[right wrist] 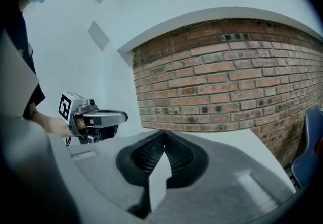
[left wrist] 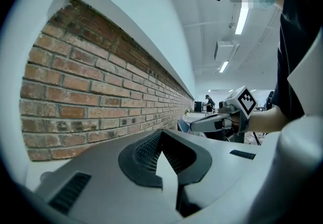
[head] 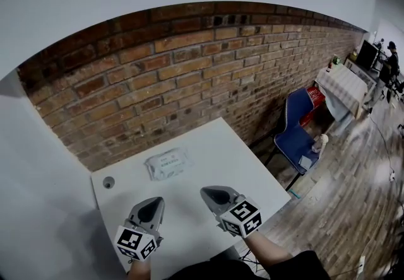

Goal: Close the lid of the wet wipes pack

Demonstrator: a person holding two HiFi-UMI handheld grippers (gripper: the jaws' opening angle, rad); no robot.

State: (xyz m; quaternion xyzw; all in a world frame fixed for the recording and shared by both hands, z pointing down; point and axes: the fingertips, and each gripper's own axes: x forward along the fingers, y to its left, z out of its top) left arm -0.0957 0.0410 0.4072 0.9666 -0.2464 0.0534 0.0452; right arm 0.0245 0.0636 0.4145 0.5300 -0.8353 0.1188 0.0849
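Observation:
In the head view the white wet wipes pack (head: 168, 164) lies flat on the white table (head: 214, 146), near the brick wall. Its lid is too small to judge. Both grippers hover over the table's near part, short of the pack. My left gripper (head: 153, 200) is shut with nothing in it, jaw tips meeting (left wrist: 161, 132). The right gripper (head: 209, 192) is likewise shut and empty (right wrist: 163, 132). Each gripper view shows the other gripper beside it: the right gripper (left wrist: 222, 119) and the left gripper (right wrist: 96, 117). Neither gripper view shows the pack.
A small round hole (head: 108, 181) sits near the table's left edge. The brick wall (head: 189, 77) runs behind the table. A blue chair (head: 295, 128) stands to the right on the wooden floor (head: 341, 209). A person (head: 386, 64) stands far off at the right.

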